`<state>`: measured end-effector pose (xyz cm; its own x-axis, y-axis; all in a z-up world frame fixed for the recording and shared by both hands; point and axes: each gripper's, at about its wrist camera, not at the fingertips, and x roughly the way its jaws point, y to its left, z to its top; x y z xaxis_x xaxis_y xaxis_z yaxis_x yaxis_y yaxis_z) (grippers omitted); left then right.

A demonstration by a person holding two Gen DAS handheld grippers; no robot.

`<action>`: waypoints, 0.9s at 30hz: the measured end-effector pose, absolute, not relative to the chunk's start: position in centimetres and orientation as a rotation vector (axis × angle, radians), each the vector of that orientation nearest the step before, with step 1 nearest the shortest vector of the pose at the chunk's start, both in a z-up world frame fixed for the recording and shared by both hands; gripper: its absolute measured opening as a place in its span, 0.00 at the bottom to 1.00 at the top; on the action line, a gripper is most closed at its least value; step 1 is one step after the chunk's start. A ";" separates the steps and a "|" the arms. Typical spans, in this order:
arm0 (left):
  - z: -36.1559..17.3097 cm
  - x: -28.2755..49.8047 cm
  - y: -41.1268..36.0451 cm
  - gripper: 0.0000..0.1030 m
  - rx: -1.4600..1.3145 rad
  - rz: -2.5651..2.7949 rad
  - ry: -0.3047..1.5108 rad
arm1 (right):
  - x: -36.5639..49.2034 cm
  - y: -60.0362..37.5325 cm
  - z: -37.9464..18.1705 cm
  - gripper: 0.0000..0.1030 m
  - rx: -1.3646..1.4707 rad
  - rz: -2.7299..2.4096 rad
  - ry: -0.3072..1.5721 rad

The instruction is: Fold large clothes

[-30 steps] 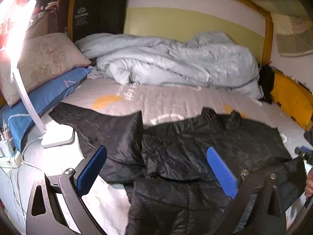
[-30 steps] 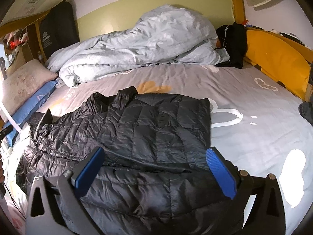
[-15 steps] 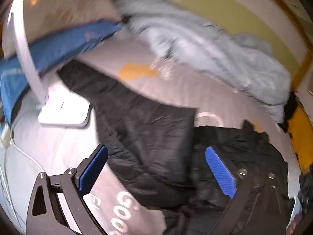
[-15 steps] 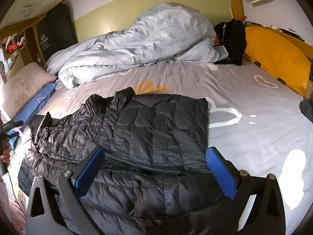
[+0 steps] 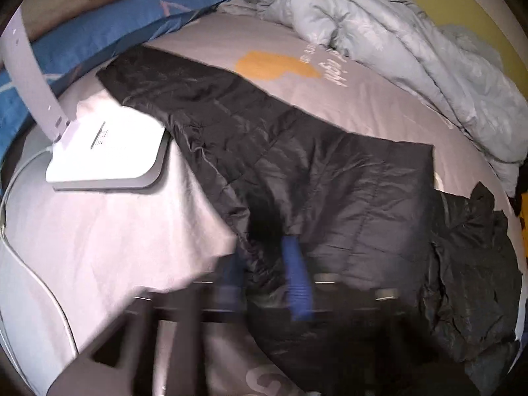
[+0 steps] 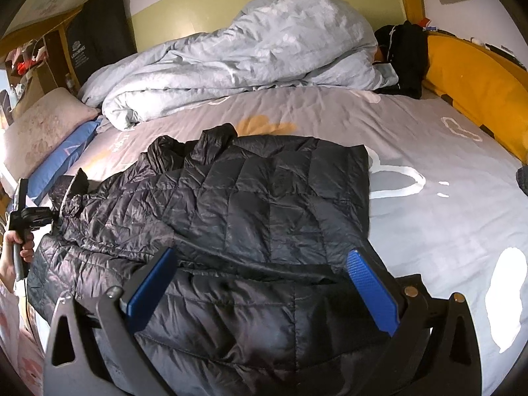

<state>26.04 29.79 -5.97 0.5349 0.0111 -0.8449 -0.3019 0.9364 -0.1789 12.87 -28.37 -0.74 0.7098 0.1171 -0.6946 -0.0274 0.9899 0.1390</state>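
A black quilted puffer jacket [image 6: 250,204] lies on the grey bed sheet [image 6: 429,151], its right half folded over the body. Its left sleeve [image 5: 264,138] stretches out flat toward the pillows in the left wrist view. My left gripper [image 5: 267,270] is blurred, its blue fingers [image 5: 298,280] close together with the sleeve's near edge pinched between them. It shows small at the left edge of the right wrist view [image 6: 23,217]. My right gripper [image 6: 260,283] is open and empty, hovering over the jacket's lower part.
A white lamp base [image 5: 105,155] with a white arm and cable sits on the sheet beside the sleeve. A blue pillow [image 5: 109,29] and a pale pillow lie at the left. A rumpled light blue duvet [image 6: 237,52] fills the back. A yellow cushion [image 6: 475,85] lines the right side.
My left gripper moved down and left onto the sleeve, and its fingers went from wide open to closed on the sleeve's edge. The right gripper stayed nearly still and open.
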 end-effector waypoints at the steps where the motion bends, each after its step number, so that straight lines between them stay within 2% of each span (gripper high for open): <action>1: -5.3 25.7 29.4 0.05 -0.308 0.190 0.964 | 12.9 -28.4 -0.7 1.00 0.121 0.079 0.777; 7: 2.0 21.8 25.1 0.04 -0.258 0.071 0.702 | 12.5 -28.2 -0.3 1.00 0.116 0.083 0.770; 11: 6.0 18.1 19.3 0.04 -0.202 -0.121 0.564 | 12.0 -28.0 0.3 1.00 0.121 0.085 0.753; 14: 6.2 16.4 14.2 0.04 -0.132 -0.208 0.568 | 11.8 -28.0 0.5 1.00 0.133 0.086 0.749; 20: 1.9 15.6 7.6 0.04 -0.053 -0.319 0.714 | 11.4 -28.1 0.7 1.00 0.126 0.081 0.745; 21: 1.2 15.5 6.9 0.08 -0.038 -0.316 0.729 | 11.3 -28.1 0.7 1.00 0.130 0.081 0.744; 23: 0.1 15.4 5.6 0.29 -0.011 -0.303 0.770 | 11.3 -28.2 0.9 1.00 0.138 0.083 0.743; 24: -0.2 14.9 5.3 0.49 0.001 -0.296 0.780 | 11.3 -28.2 0.9 1.00 0.139 0.085 0.743; 25: -0.2 14.4 5.1 0.57 0.009 -0.289 0.767 | 11.3 -28.2 0.9 1.00 0.140 0.088 0.743; 27: 0.1 13.7 4.4 0.57 0.017 -0.292 0.741 | 11.3 -28.0 0.9 1.00 0.135 0.095 0.745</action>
<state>13.68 4.43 0.13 0.6990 -0.2557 -0.6678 0.2678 0.9595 -0.0871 11.34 -28.05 0.89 0.7314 0.1344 -0.6685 -0.0385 0.9870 0.1562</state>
